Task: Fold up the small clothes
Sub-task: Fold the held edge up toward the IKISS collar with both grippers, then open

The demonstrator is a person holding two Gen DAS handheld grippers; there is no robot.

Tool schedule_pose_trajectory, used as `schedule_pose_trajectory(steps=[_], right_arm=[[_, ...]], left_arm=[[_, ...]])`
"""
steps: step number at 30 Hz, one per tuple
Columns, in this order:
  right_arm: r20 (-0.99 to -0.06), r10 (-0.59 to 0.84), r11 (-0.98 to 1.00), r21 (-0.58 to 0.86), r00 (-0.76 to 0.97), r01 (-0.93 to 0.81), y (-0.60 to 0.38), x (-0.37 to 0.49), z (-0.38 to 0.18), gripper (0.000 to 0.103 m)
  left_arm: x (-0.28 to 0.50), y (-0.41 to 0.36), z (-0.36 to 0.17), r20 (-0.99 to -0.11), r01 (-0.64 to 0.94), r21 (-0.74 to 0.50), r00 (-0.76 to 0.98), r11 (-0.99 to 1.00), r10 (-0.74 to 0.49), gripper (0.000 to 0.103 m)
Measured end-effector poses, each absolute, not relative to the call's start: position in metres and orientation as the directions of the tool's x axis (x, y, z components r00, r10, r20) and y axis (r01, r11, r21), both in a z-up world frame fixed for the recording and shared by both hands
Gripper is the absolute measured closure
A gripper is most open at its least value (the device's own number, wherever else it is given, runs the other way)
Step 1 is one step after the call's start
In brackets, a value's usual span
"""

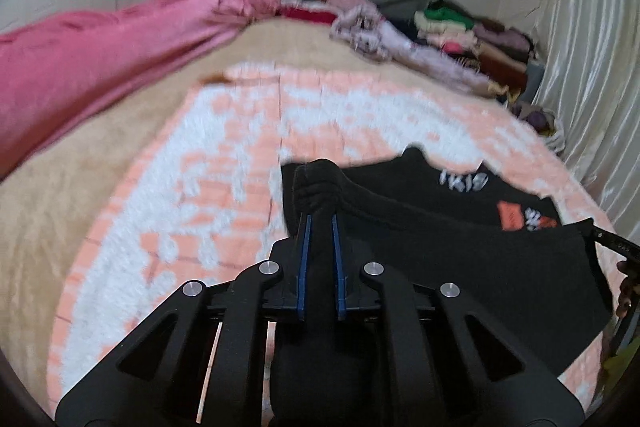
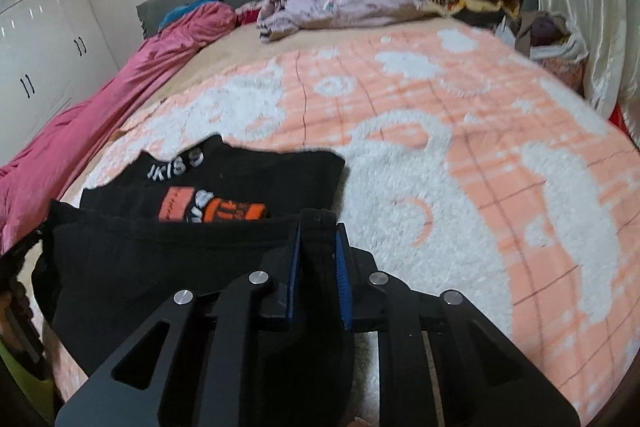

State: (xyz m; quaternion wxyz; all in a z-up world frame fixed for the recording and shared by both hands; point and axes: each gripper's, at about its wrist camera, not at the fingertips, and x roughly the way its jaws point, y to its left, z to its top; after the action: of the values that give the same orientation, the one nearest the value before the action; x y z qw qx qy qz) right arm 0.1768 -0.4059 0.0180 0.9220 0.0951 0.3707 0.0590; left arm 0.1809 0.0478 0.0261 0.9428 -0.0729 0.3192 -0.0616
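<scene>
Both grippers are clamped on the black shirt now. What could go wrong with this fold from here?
1. The left gripper pinches a thick bunched wad of the black shirt, so that corner may fold lumpy.
2. The right gripper grips only the edge of the hem; it might slip out mid-lift.
3. The fluffy blanket could drag on the cloth and skew the printed front.

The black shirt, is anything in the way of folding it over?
Nothing visible. Both the left gripper and right gripper pinch the black shirt at its near edge, and the blanket beyond it lies bare.
</scene>
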Motion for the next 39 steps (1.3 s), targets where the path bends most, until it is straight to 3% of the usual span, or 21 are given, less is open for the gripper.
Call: schedule_pose_trajectory(steps=[5,13,18,26,35,39], right_arm=[[-0.619,0.19,0.974,0.218,0.762,-0.065,-0.404,0.181,0.041,0.088],[-0.568,0.174,0.979,0.187,0.804,-0.08,-0.401,0.214,0.06,0.088],[-0.6,0.136,0.988,0.144,0.789,-0.061,-0.401,0.24,0.044,0.088],[-0.678,0.087,0.996,0.087,0.73,-0.037,-0.4,0.257,0.0,0.088],[-0.717,0.005,1.0,-0.01,0.697,-0.018,-0.391,0.267,-0.017,0.083],[-0.721,-0.013,1.0,-0.011,0.692,0.007,-0.395,0.266,-0.015,0.066]], left_arm=[[0.178,0.048,0.048,-0.545,0.083,-0.18,0.821,0.98,-0.17,0.099],[0.207,0.051,0.056,-0.553,0.032,-0.206,0.821,0.978,-0.143,0.099],[0.233,0.049,0.046,-0.571,-0.004,-0.2,0.813,0.98,-0.113,0.099],[0.256,0.048,-0.005,-0.685,-0.077,-0.146,0.727,0.986,-0.044,0.098],[0.254,0.068,-0.024,-0.698,-0.094,-0.247,0.707,0.964,-0.11,0.085],[0.252,0.076,-0.024,-0.697,-0.117,-0.277,0.708,0.954,-0.116,0.068]])
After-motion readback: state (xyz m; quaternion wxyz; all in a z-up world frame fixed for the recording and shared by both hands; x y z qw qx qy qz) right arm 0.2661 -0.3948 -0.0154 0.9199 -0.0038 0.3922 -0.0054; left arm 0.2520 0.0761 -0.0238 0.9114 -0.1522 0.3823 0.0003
